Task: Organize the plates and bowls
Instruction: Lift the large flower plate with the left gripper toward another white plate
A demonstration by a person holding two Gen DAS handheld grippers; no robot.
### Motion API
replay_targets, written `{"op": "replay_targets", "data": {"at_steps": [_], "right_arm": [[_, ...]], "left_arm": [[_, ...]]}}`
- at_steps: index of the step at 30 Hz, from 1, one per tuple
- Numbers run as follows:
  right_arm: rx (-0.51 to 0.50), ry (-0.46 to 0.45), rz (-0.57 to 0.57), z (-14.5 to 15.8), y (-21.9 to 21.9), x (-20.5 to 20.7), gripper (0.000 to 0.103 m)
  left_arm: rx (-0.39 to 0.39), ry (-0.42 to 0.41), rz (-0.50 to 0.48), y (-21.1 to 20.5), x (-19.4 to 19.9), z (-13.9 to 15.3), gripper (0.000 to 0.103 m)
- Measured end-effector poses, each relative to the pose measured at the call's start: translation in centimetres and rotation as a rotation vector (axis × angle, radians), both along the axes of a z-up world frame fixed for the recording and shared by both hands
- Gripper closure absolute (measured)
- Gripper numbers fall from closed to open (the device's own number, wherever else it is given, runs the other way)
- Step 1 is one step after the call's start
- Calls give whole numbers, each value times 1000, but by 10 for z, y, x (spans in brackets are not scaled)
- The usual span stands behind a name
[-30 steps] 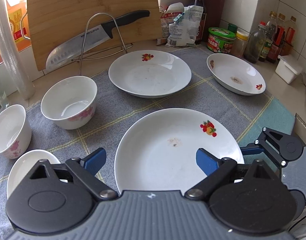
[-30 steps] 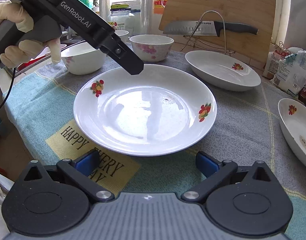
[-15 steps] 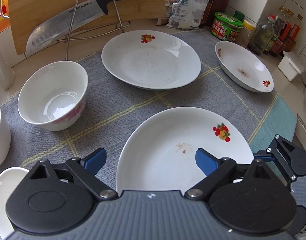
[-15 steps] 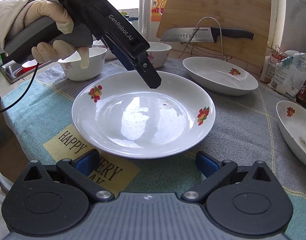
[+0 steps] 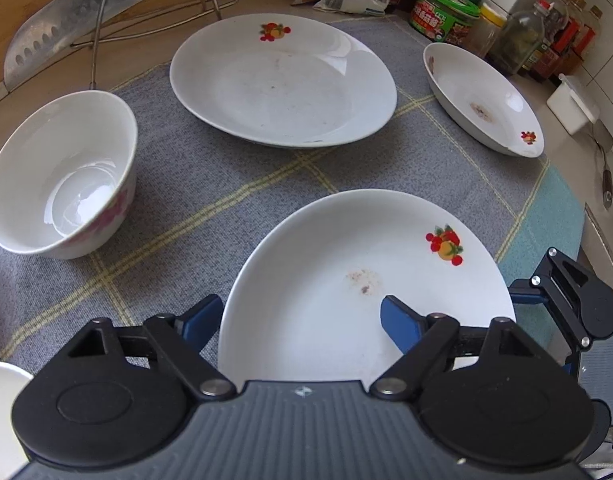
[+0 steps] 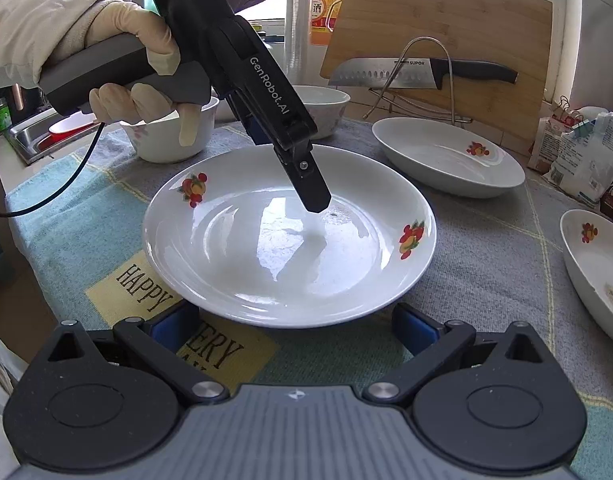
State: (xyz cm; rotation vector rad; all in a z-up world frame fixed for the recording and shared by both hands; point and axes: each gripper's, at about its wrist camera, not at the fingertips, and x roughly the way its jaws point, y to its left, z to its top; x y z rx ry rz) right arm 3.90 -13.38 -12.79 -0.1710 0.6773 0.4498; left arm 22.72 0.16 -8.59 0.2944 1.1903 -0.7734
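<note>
A white plate with fruit decals (image 5: 346,280) (image 6: 286,248) lies on the grey cloth in front of both grippers. My left gripper (image 5: 300,320) is open, one finger over the plate's inside, the other outside its left rim; it also shows in the right wrist view (image 6: 306,184), tilted down over the plate. My right gripper (image 6: 294,326) is open and empty at the plate's near rim. A second plate (image 5: 282,80) (image 6: 446,160) and a third plate (image 5: 482,100) (image 6: 594,272) lie farther off. A flowered bowl (image 5: 62,176) (image 6: 322,108) stands left.
Another bowl (image 6: 166,136) stands behind the gloved hand. A knife on a wire rack (image 6: 422,72) leans against a cutting board (image 6: 438,20). Food packets (image 6: 582,156), jars and bottles (image 5: 522,36) line the back. A sink (image 6: 46,136) lies at the left.
My left gripper has moved forward and lowered, tilting down so that its fingers straddle the near plate's rim. The right gripper has barely moved.
</note>
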Motion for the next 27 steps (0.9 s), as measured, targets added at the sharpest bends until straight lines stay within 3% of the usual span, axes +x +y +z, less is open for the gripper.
{"op": "replay_targets", "data": {"at_steps": [7,27], "right_arm": [[1,-3,7,0,1,2,0],[-16,7,18,1,5,7,0]], "left_arm": [[33,20,-63,-2,1,3,29],[65,30,-104,-9,0,3,29]]}}
